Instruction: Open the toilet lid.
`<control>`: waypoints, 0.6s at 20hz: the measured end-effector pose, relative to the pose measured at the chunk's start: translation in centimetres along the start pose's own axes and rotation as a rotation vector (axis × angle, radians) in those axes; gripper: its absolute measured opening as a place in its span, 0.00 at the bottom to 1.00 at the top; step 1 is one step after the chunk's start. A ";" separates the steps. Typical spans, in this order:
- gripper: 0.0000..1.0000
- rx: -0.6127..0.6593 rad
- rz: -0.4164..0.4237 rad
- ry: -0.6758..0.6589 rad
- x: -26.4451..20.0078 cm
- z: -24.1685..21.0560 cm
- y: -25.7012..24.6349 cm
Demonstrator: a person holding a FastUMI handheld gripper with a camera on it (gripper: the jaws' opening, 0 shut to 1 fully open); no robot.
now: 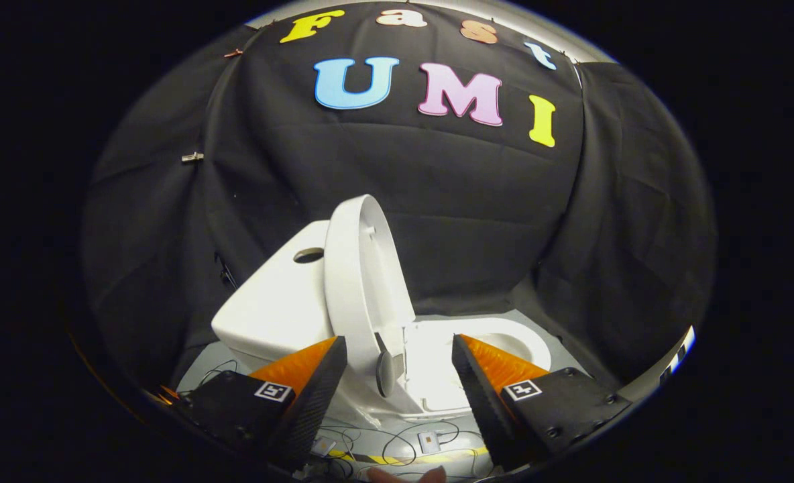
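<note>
lid (360, 282): raised, standing close to upright, leaning toward the tank (273, 305); inner face turned to the open bowl side
toilet (437, 376): white, seen side-on, just ahead of the jaws; seat (504, 339) down, beyond the right finger
gripper (399, 365): jaws wide apart, holding nothing; lid's lower edge and hinge area sit in the gap between them, no contact that I can see
floor (397, 446): grey, loose cables (397, 439) and a small box (429, 441) just under the fingers
step, my read: lid looks open or nearly so; what's left is seating it against the tank and backing off
how to do it well: if it isn't resting yet, push with one finger high on the inner face, slow, toward the tank; don't pinch the rim, and stop at first resistance
risk: lid near balance point could drop back onto the seat if let go early; check it holds before pulling away
retreat: straight back, clear of cables
</note>
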State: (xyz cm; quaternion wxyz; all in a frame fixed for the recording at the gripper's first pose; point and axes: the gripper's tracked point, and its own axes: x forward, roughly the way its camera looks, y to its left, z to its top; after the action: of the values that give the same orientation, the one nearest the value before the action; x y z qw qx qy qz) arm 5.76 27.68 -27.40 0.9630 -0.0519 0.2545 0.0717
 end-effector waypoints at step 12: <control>0.99 0.054 0.074 -0.162 -7.8 10.5 -4.8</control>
State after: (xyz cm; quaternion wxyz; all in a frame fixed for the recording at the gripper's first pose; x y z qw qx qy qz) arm 4.94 23.51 -14.12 0.9782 -0.0106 0.1791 0.1042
